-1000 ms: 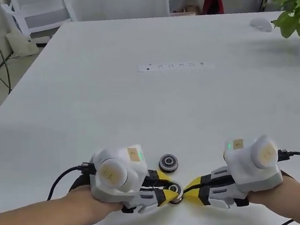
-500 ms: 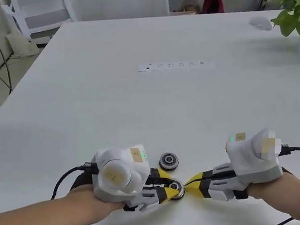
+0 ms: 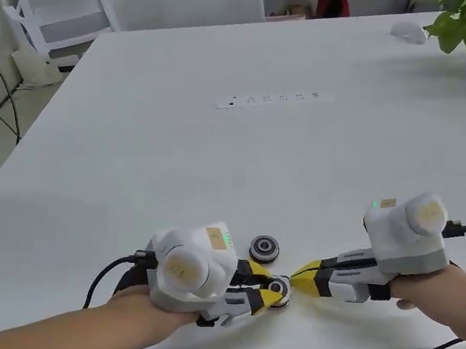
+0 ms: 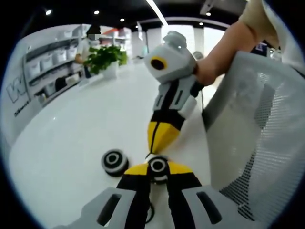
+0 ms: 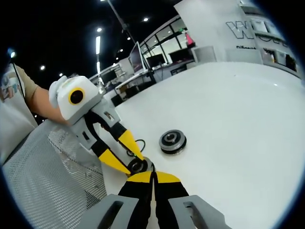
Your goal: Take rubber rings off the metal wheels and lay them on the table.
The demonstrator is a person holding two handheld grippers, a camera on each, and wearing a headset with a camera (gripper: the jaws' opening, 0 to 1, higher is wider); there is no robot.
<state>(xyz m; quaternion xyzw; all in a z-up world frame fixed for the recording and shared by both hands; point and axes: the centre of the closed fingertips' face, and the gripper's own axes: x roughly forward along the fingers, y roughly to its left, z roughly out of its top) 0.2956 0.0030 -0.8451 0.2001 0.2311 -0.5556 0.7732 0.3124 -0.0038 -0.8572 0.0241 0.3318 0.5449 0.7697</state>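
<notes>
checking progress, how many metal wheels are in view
2: gripped wheel in the left hand-held gripper; loose wheel on the table just beyond it. None seem hidden.

Near wheel point(image 3: 278, 288) between left gripper point(image 3: 268, 293), right gripper point(image 3: 297, 274); far wheel point(image 3: 264, 248) apparently behind.

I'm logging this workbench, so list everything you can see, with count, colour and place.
Table: one, white, under everything.
Metal wheels: two, silver-black; free wheel on the table, held wheel in the left hand-held gripper.
Socket strip: one, white, mid-table.
Plant: one, green, far right corner.
Chairs: at least two, white, beyond the far edge.
Mesh chair: one, grey, near the person.
Hand-held grippers: two, white, yellow-black jaws; left shut on the held wheel, right hand-held gripper shut, tips at that wheel.
</notes>
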